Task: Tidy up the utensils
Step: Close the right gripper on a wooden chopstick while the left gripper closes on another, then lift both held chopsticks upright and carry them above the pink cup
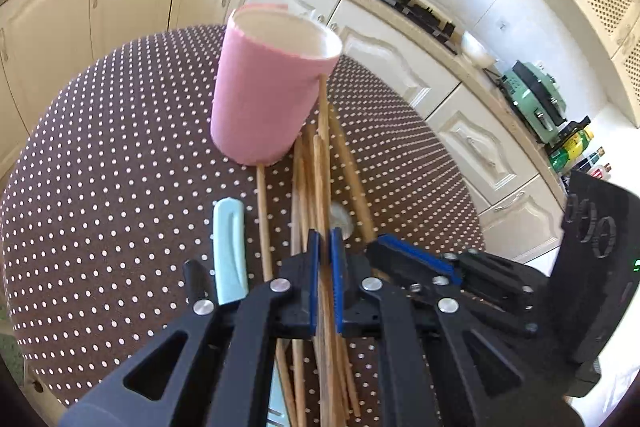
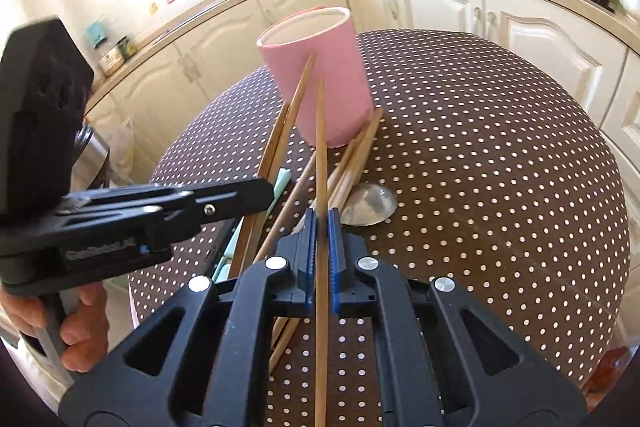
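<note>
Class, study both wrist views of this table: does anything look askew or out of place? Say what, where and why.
The wooden chopsticks lie crisscrossed on the dotted tablecloth beside the pink holder, which looks empty. One chopstick is pinched in the right hand-held gripper, another in the left hand-held gripper.

Right gripper (image 2: 322, 223) clamped on one chopstick (image 2: 321, 147), tip raised toward pink cup (image 2: 320, 75).
Left gripper (image 2: 256, 193) at left, holding another chopstick (image 2: 298, 95); loose chopsticks (image 2: 352, 155), metal spoon (image 2: 370, 207) on dotted tablecloth (image 2: 500, 167).
</note>
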Motion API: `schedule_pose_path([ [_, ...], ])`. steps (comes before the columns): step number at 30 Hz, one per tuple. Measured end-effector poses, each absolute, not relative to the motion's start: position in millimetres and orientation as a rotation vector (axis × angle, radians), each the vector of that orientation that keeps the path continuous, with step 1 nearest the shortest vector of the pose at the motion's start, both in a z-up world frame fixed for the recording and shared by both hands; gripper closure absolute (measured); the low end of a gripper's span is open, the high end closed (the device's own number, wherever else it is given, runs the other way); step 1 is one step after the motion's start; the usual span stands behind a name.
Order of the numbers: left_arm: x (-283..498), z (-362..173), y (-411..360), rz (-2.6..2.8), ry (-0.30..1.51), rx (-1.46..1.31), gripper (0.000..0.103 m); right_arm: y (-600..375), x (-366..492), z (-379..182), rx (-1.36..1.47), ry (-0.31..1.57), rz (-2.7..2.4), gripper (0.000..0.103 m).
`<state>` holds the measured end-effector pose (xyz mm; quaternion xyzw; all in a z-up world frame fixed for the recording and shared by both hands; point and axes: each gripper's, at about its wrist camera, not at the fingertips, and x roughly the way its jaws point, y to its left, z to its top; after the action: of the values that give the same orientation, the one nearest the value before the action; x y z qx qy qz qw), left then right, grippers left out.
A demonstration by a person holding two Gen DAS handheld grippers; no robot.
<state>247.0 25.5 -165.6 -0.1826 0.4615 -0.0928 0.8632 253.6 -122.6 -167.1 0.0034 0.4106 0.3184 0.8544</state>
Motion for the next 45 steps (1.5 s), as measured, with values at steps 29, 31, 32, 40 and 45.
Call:
schedule_pose_path([
  [29,266.8,-197.5,14.6,-0.2,1.033,-0.394,0.097,-131.4,251.2,-182.9,0.069,0.895,0.639,0.097],
  [31,264.4,-193.1,12.5,-0.202,1.012,-0.376,0.098,-132.1,249.6,-180.2,0.078,0.883,0.641,0.097],
  [32,261.5,-189.4,11.4,-0.211,0.996,-0.378,0.098,-133.4,247.8,-177.1,0.083,0.868,0.641,0.097],
  [40,230.5,-126.1,9.9,-0.276,0.744,-0.34,0.098,-138.4,232.6,-137.8,0.131,0.736,0.686,0.097],
  [45,223.5,-88.1,14.7,-0.29,0.608,-0.312,0.098,-134.2,230.4,-111.3,0.137,0.664,0.714,0.097],
])
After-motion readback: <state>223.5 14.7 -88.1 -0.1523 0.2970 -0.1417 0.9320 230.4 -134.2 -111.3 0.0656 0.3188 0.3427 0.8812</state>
